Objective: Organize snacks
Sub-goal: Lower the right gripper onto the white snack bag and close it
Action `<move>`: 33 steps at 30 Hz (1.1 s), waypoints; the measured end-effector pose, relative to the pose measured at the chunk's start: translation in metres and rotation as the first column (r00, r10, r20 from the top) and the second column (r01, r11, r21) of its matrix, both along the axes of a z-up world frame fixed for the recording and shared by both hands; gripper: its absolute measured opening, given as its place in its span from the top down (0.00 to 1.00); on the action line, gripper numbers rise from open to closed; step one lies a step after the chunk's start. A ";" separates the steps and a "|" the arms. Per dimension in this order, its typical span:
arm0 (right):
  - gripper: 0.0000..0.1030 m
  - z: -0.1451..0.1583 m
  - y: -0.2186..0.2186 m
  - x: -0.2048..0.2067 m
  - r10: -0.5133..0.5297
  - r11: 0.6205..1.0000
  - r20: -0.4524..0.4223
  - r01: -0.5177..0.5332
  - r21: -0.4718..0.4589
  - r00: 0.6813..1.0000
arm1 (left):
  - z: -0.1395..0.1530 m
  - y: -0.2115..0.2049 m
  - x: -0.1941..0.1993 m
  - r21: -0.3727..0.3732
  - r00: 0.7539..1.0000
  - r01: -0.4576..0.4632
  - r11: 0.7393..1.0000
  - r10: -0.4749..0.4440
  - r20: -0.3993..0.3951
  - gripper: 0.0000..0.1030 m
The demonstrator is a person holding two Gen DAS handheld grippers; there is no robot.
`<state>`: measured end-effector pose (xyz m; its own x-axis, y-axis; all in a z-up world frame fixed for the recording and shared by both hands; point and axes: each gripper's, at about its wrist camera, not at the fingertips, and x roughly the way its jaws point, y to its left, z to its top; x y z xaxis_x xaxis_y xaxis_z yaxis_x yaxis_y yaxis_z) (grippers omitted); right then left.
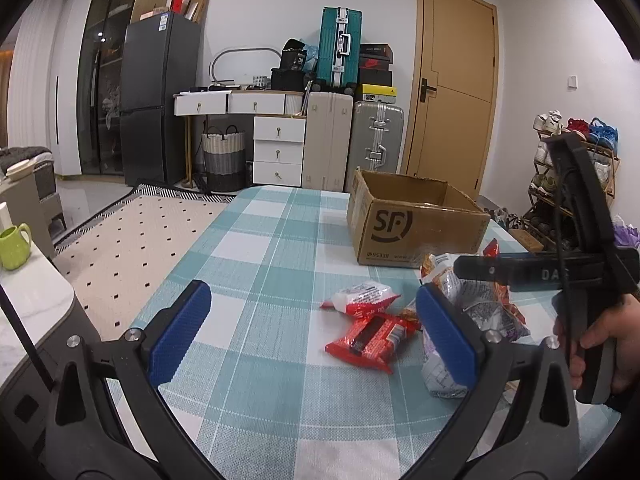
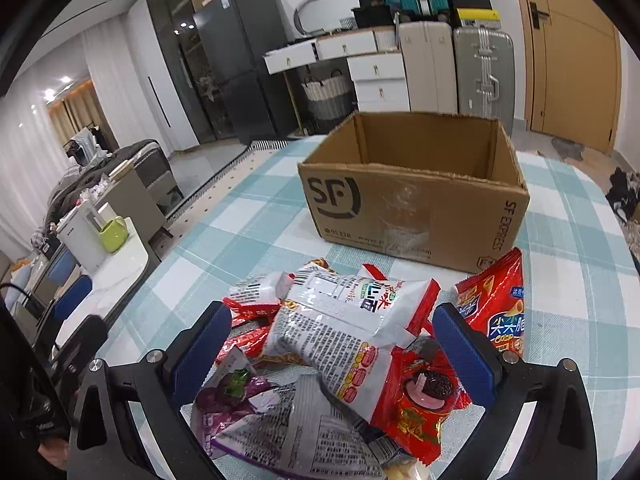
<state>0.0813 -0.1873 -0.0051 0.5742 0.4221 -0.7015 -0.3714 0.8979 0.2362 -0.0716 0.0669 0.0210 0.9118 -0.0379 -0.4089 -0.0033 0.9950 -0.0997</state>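
An open brown cardboard box [image 1: 416, 226] marked SF stands on the checked tablecloth; in the right wrist view the box [image 2: 416, 208] looks empty. Snack packets lie in a pile before it. My left gripper [image 1: 314, 330] is open and empty above the table, with a red packet [image 1: 370, 338] and a white-and-red packet [image 1: 362, 298] between its blue pads. My right gripper [image 2: 334, 346] is open over the pile, its pads either side of a large white packet [image 2: 344, 320]. A red chip bag [image 2: 496, 304] and a purple packet [image 2: 228, 396] lie beside it.
The table [image 1: 256, 248] has a teal checked cloth. A green mug [image 1: 14, 246] stands on a marble side counter at left. The right gripper's black body [image 1: 576, 240] and the hand holding it show at the right of the left wrist view. Suitcases, drawers and a door stand behind.
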 end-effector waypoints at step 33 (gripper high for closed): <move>0.45 0.006 -0.015 -0.001 0.017 0.998 -0.025 -0.016 0.058 1.000 | -0.014 0.002 0.009 -0.091 0.994 0.045 0.995 -0.053 -0.094 0.01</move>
